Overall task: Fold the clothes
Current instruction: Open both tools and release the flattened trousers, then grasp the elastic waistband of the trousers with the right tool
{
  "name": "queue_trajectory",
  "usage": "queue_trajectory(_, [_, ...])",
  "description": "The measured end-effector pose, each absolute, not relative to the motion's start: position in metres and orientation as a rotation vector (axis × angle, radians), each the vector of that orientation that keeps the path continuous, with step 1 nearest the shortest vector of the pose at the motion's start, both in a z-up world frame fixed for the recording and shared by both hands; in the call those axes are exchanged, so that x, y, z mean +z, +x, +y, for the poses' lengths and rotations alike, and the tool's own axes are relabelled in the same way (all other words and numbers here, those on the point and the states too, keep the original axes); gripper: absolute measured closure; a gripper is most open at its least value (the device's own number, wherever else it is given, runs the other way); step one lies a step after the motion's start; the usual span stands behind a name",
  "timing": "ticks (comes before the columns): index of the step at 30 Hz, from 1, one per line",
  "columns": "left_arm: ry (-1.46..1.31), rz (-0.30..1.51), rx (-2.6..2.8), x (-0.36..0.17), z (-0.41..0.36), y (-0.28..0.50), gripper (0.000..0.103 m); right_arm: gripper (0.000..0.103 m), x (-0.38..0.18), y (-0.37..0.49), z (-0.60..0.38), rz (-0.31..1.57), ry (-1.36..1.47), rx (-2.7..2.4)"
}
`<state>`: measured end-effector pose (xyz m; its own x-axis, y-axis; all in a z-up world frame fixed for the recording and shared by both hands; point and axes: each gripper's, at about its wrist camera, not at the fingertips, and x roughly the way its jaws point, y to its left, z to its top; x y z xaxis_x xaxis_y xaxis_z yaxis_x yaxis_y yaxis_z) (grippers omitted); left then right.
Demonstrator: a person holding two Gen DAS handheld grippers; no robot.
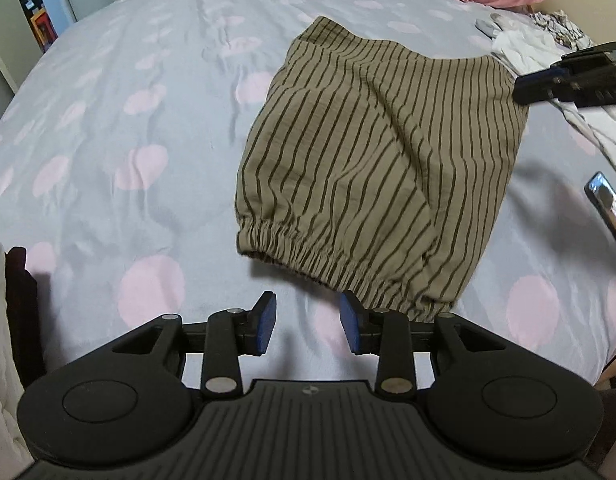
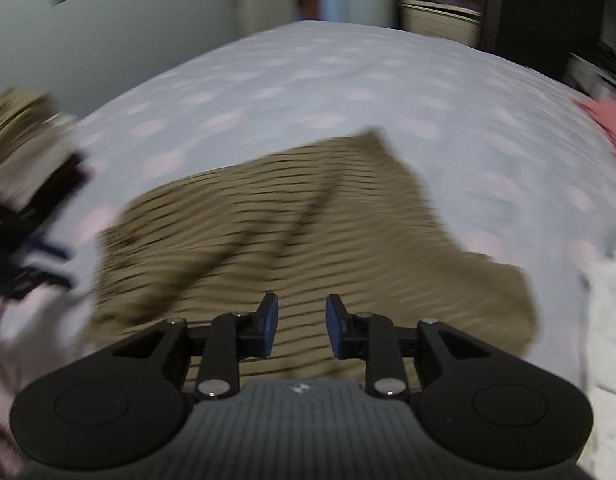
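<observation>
The striped tan shorts [image 1: 372,168] were found spread on the dotted bedsheet [image 1: 108,140], seemingly doubled over with the elastic waistband [image 1: 308,252] nearest the left gripper [image 1: 308,326], both it and the right gripper [image 2: 298,326] gaping and empty, presumably let go or poised to grasp.

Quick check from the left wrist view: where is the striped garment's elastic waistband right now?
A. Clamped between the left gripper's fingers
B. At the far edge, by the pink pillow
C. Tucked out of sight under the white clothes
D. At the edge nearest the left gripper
D: the gathered elastic waistband runs along the striped garment edge closest to the left gripper, whose jaws stand open and hold nothing.
</observation>
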<state>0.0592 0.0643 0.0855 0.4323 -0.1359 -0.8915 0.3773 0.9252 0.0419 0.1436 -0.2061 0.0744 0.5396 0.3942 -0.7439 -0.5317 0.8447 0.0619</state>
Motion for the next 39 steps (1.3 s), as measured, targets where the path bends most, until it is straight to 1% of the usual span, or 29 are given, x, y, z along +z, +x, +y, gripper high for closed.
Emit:
queue_trajectory(3, [0.244,1.084,-0.310,0.083,0.070,0.055,0.070,0.074,0.073,0.114,-0.167,0.822,-0.250,0.658])
queue_trajectory(5, [0.240,1.084,-0.303,0.082,0.075,0.053,0.071,0.071,0.069,0.094,-0.142,0.802,-0.314,0.734])
queue_trajectory(7, [0.239,1.081,-0.295,0.082,0.079,0.050,0.070,0.064,0.065,0.074,-0.118,0.768,-0.402,0.816])
queue_trajectory(10, [0.232,1.077,-0.288,0.082,0.087,0.045,0.070,0.063,0.059,0.048,-0.086,0.703,-0.539,0.947])
queue_trajectory(12, [0.224,1.073,-0.283,0.082,0.093,0.042,0.070,0.063,0.054,0.036,-0.068,0.693,-0.595,1.019])
queue_trajectory(14, [0.217,1.068,-0.279,0.082,0.098,0.038,0.070,0.062,0.049,0.031,-0.054,0.702,-0.626,1.051])
queue_trajectory(16, [0.217,1.064,-0.281,0.082,0.101,0.034,0.070,0.056,0.042,0.029,-0.040,0.713,-0.654,1.067])
queue_trajectory(20, [0.222,1.056,-0.284,0.081,0.106,0.028,0.071,0.054,0.024,0.030,-0.021,0.716,-0.743,1.043])
queue_trajectory(24, [0.214,1.061,-0.278,0.079,0.112,0.025,0.070,0.050,0.008,0.036,-0.016,0.721,-0.841,0.985])
queue_trajectory(29, [0.214,1.053,-0.283,0.080,0.112,0.026,0.070,0.050,-0.013,0.052,-0.019,0.781,-0.876,0.939])
queue_trajectory(31, [0.220,1.049,-0.289,0.081,0.110,0.027,0.070,0.056,-0.019,0.058,-0.026,0.806,-0.873,0.922])
queue_trajectory(32, [0.224,1.047,-0.293,0.081,0.108,0.028,0.070,0.062,-0.019,0.064,-0.030,0.828,-0.840,0.916])
queue_trajectory(34, [0.230,1.043,-0.299,0.082,0.106,0.029,0.070,0.069,-0.016,0.076,-0.037,0.879,-0.767,0.900])
queue_trajectory(39, [0.256,1.042,-0.312,0.080,0.098,0.030,0.069,0.070,-0.010,0.095,-0.052,0.961,-0.614,0.869])
